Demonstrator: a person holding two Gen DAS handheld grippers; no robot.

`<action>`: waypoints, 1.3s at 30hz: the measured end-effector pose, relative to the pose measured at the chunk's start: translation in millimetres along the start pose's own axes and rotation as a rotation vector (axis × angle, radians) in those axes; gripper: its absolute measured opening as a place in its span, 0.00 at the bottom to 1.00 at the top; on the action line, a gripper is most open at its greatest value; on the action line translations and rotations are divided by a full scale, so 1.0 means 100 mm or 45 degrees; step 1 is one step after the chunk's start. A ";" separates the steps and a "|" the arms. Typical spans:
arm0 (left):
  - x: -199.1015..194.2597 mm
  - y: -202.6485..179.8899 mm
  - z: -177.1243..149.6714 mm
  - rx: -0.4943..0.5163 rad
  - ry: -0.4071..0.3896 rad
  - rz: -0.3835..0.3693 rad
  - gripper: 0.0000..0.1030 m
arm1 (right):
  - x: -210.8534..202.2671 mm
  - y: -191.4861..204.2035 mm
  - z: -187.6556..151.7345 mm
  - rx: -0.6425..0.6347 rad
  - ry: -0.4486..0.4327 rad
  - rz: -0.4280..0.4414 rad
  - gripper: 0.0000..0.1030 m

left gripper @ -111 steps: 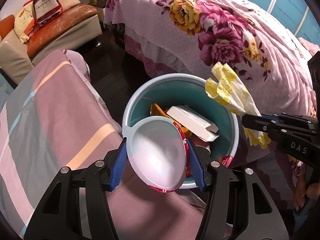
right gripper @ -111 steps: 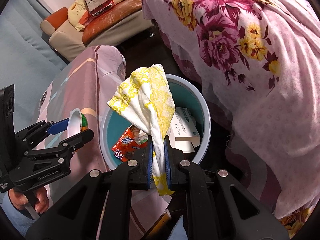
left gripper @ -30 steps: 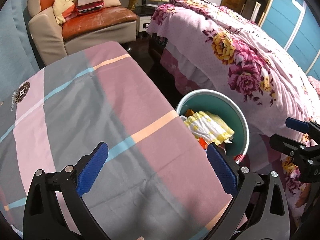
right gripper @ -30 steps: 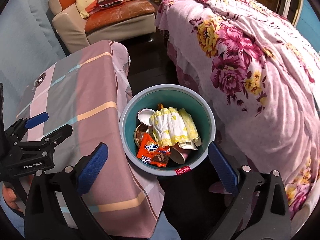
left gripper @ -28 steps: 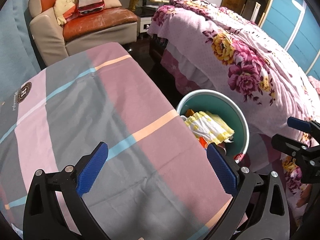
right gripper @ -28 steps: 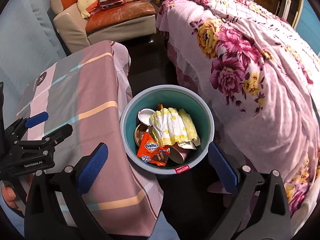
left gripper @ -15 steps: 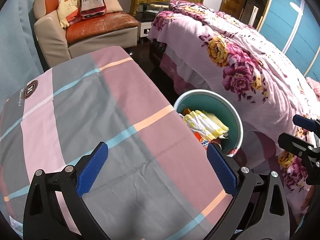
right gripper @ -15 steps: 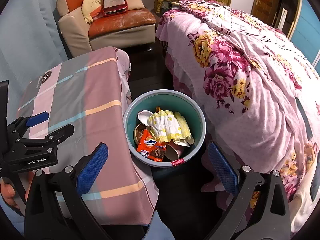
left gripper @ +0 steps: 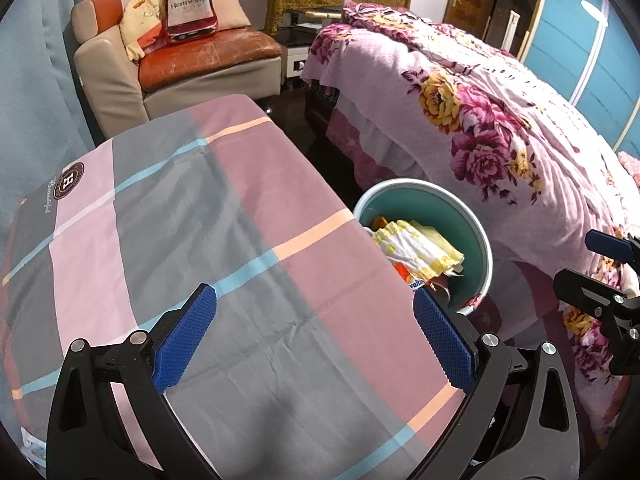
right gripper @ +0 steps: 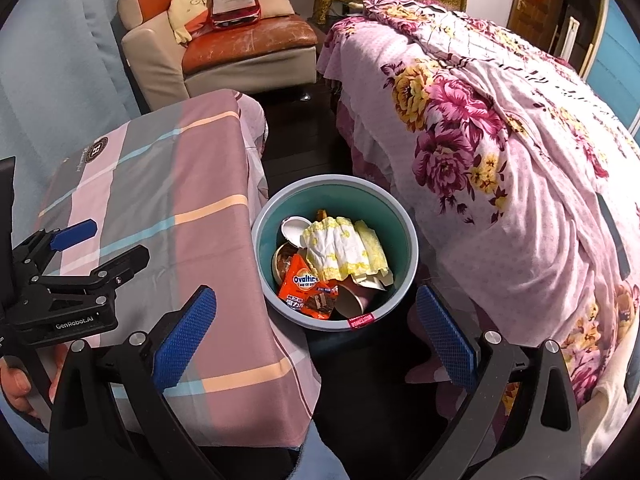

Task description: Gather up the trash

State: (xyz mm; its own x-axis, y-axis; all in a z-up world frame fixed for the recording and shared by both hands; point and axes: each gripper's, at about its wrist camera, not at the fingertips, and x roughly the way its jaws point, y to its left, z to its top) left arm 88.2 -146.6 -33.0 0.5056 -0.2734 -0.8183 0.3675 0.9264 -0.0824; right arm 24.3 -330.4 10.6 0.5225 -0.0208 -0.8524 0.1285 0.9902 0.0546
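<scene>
Your left gripper hangs over the checked tablecloth with its 2 blue pads spread wide and nothing between them. Your right gripper is just as wide apart and empty, held above the dark floor with the teal bin ahead of its fingers. That bin sits on the floor between the cloth-covered table and the floral bedspread, just beside the hanging edge of the cloth. The trash lies inside it: a yellow-and-white wrapper on top, an orange Ovaltine packet toward the near side, a round white lid at the left wall and a paper cup on its side near the rim. In the left wrist view the table edge hides part of the bin, and only the wrapper shows clearly. In the background, a sofa carries a bottle-shaped Hennessy cushion.
</scene>
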 end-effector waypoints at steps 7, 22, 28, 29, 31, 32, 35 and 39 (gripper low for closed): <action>0.07 -0.02 0.00 0.013 -0.006 0.024 0.96 | 0.08 -0.01 0.02 0.004 0.018 0.001 0.93; 0.21 0.00 0.03 0.025 0.021 0.043 0.96 | 0.25 -0.04 0.09 0.011 0.052 0.007 0.93; 0.26 -0.01 0.03 0.032 0.030 0.051 0.96 | 0.31 -0.05 0.09 0.014 0.063 0.006 0.93; 0.27 -0.01 0.03 0.033 0.031 0.052 0.96 | 0.32 -0.06 0.09 0.017 0.067 0.006 0.93; 0.29 -0.01 0.03 0.036 0.032 0.057 0.96 | 0.34 -0.07 0.09 0.021 0.070 0.006 0.93; 0.30 -0.02 0.03 0.038 0.033 0.060 0.96 | 0.35 -0.07 0.10 0.022 0.071 0.007 0.93; 0.32 -0.02 0.03 0.040 0.038 0.064 0.96 | 0.38 -0.08 0.09 0.026 0.078 0.009 0.93; 0.36 -0.02 0.03 0.043 0.043 0.070 0.96 | 0.41 -0.09 0.09 0.029 0.085 0.010 0.93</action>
State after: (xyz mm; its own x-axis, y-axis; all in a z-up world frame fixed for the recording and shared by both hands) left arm 107.9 -158.7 -60.6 0.4989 -0.2131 -0.8400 0.3663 0.9303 -0.0185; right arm 52.6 -341.9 -20.3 0.4666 -0.0030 -0.8845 0.1439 0.9869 0.0725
